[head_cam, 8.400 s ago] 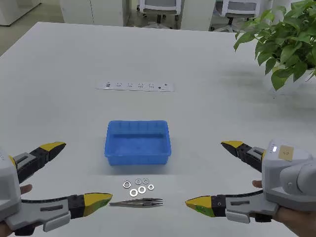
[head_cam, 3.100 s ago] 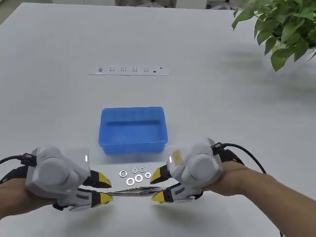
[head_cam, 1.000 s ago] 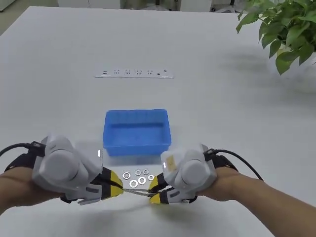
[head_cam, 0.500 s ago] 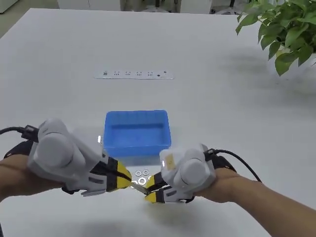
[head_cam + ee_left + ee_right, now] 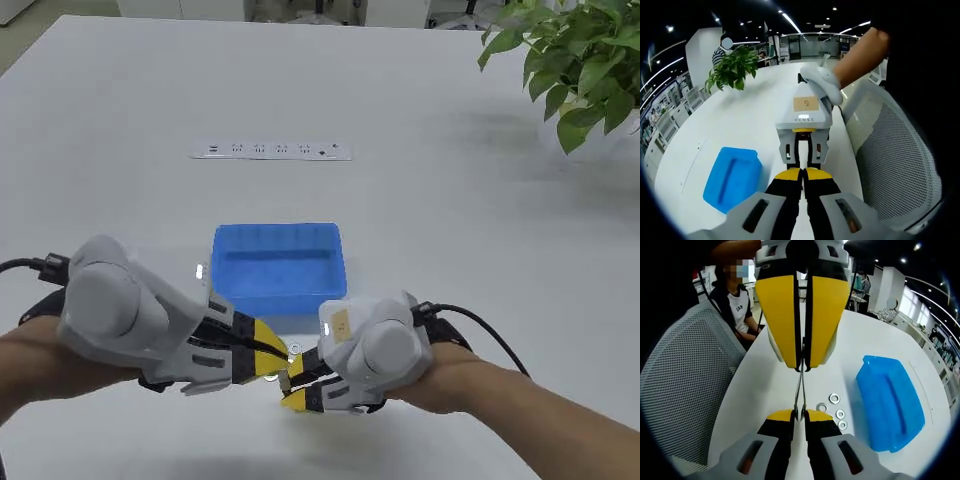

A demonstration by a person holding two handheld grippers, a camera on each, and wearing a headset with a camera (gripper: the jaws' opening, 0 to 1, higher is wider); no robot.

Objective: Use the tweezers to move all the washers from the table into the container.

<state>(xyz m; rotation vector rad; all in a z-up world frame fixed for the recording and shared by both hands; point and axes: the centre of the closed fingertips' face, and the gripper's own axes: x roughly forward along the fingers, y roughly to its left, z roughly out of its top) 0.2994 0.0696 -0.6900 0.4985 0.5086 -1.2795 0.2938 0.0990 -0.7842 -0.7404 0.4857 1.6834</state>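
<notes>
Thin metal tweezers (image 5: 800, 390) hang between the two grippers, one end in each. My right gripper (image 5: 800, 415) is shut on the near end, and my left gripper (image 5: 802, 367) is shut on the far end. In the head view the left gripper (image 5: 277, 349) and right gripper (image 5: 291, 381) meet tip to tip just in front of the blue container (image 5: 279, 266). Several steel washers (image 5: 834, 398) lie on the white table beside the container (image 5: 890, 400). The left gripper view shows its own jaws (image 5: 802, 175) closed, facing the right gripper (image 5: 803, 150).
A white power strip (image 5: 272, 151) lies beyond the container. A potted plant (image 5: 580, 60) stands at the far right. A grey mesh chair (image 5: 685, 370) sits at the table's near edge (image 5: 735, 390), with a seated person (image 5: 735, 300) behind it.
The left gripper has slid right along the tweezers until its tips meet the right gripper's. The washers are now mostly hidden under the grippers in the head view.
</notes>
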